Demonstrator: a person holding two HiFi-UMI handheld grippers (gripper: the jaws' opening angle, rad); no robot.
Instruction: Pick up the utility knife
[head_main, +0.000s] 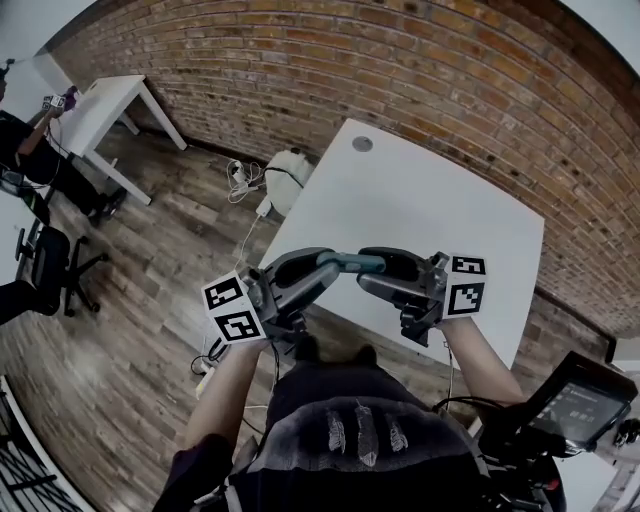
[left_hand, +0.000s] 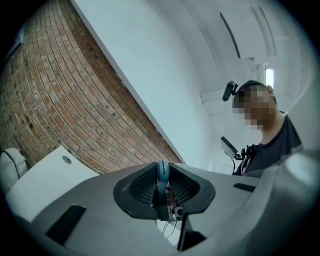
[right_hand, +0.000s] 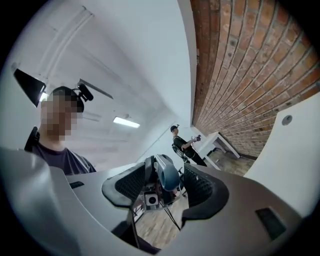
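In the head view the two grippers meet tip to tip above the near edge of the white table. A teal utility knife spans the gap between them. My left gripper is shut on the knife. In the left gripper view the knife stands edge-on, clamped between the ribbed pads of that gripper. My right gripper is open. In the right gripper view the knife's rounded end sits inside that gripper, close to the left pad, with a gap to the right pad.
A brick wall runs behind the table. On the wooden floor to the left lie cables and a white object. Further left are a second white table, another person and an office chair. A screen device is at the lower right.
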